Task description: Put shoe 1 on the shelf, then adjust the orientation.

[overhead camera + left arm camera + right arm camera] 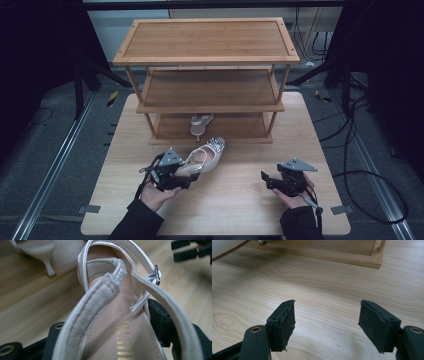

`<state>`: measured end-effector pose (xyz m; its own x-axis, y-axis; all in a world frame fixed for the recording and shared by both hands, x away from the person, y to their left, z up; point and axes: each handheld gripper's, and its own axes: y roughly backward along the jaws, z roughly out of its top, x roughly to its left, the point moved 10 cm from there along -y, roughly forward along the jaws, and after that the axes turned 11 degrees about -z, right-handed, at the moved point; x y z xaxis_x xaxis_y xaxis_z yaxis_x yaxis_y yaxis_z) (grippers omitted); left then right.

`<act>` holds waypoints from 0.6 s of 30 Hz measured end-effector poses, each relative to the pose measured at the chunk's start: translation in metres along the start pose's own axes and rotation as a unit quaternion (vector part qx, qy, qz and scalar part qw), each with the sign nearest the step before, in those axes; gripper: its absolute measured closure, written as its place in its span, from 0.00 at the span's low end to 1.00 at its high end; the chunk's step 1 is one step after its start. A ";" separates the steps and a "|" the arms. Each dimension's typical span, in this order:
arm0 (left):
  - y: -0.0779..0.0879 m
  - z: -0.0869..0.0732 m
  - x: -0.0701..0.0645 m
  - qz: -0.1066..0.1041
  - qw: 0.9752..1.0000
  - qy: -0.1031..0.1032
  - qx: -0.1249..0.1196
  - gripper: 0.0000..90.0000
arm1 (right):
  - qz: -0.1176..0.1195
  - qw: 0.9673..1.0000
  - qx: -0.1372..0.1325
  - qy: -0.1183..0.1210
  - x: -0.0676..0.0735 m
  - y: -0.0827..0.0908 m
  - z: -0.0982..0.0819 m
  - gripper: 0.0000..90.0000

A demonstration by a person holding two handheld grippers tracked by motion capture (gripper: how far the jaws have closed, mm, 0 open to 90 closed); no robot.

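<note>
A cream strappy sandal (207,155) with a jewelled toe lies in front of the rack, toe toward it. My left gripper (192,174) is shut on its heel end. In the left gripper view the black jaws sit on either side of the sandal's insole (125,322), and the heel strap and buckle (156,275) loop over them. A matching sandal (200,125) stands on the rack's bottom shelf and shows in the left gripper view as a heel (37,250). My right gripper (266,180) hovers over bare table at the right, open, with nothing between its pads (284,322).
A three-tier bamboo shoe rack (205,60) stands at the back of the wooden table (225,210); its base rail (352,258) crosses the top of the right gripper view. Cables and dark stands lie on the floor around the table.
</note>
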<state>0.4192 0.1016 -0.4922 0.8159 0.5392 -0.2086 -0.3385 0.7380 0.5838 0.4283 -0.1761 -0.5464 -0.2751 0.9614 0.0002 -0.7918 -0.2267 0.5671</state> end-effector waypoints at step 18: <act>-0.065 0.066 0.034 0.062 0.998 0.006 -0.017 0.45 | -0.003 1.000 0.001 0.003 -0.004 -0.001 -0.002 0.32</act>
<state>0.4993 0.0455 -0.4855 0.7612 0.6318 -0.1465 -0.4521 0.6789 0.5785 0.4293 -0.1799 -0.5482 -0.2742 0.9616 -0.0082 -0.7919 -0.2210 0.5693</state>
